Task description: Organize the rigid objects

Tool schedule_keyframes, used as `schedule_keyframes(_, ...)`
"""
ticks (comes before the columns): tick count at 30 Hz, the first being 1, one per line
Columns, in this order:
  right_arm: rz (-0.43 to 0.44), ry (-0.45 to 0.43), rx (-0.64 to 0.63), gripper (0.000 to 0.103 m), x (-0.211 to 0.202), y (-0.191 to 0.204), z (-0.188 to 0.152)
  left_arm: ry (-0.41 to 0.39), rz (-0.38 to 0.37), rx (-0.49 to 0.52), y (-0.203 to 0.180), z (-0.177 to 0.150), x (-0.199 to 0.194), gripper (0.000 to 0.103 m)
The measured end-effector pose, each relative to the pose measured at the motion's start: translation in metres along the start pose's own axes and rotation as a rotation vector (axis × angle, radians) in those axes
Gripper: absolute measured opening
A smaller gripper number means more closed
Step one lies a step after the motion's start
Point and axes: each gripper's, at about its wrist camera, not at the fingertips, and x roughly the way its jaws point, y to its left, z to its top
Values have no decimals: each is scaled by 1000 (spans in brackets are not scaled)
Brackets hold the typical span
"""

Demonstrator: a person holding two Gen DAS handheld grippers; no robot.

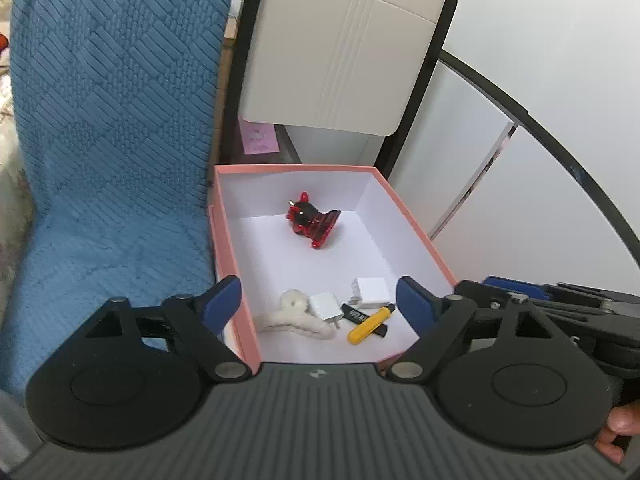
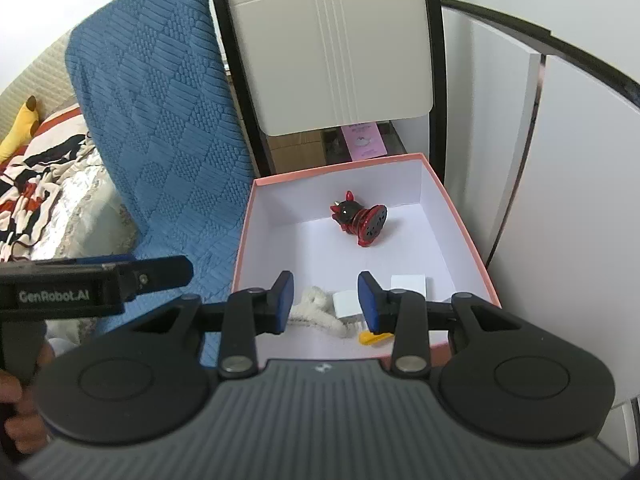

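A pink box [image 1: 224, 248] with a white inside holds a red and black figurine [image 1: 312, 222] at its far end. At its near end lie a fuzzy cream hair claw [image 1: 294, 318], two white chargers [image 1: 326, 306] [image 1: 372, 292], a yellow tool [image 1: 370, 325] and a black stick [image 1: 366, 320]. My left gripper [image 1: 318, 304] is open and empty over the near end. My right gripper [image 2: 325, 300] is open and empty above the same box [image 2: 464, 224]; the figurine [image 2: 360, 220], hair claw [image 2: 316, 308] and a charger [image 2: 346, 304] show between its fingers.
A blue quilted cover [image 1: 116, 120] drapes a seat left of the box. A cream chair back [image 1: 336, 48] with a black frame stands behind it. White cabinet doors [image 1: 540, 200] are on the right. A patterned blanket [image 2: 36, 184] lies far left.
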Motion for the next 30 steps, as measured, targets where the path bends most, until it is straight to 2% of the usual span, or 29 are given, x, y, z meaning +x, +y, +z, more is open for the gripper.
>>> schedule_keyframes(2, -5, -8, 0, 47, -8, 3, -5, -11, -4, 18, -1, -4, -9, 94)
schedule_keyframes(4, -15, -18, -2, 63, -17, 5, -8, -19, -25, 34, -2, -9, -17, 98)
schedule_keyframes(5, -22, -22, -7, 67, -20, 7, -10, -22, -27, 40, -3, -11, -21, 99)
schedule_keyframes(7, -37, -29, -14, 86, -27, 9, -13, -23, -24, 52, -6, -16, -27, 100)
schedule_keyframes(13, -65, -30, 26, 87, -40, 13, -26, -25, -7, 86, -3, -25, -40, 101)
schedule_keyframes(22, -93, -66, 37, 87, -58, 30, -41, -19, -17, 69, 21, -40, -61, 101)
schedule_keyframes(30, -121, -61, 63, 87, -68, 43, -56, -6, -32, 46, 32, -49, -76, 101)
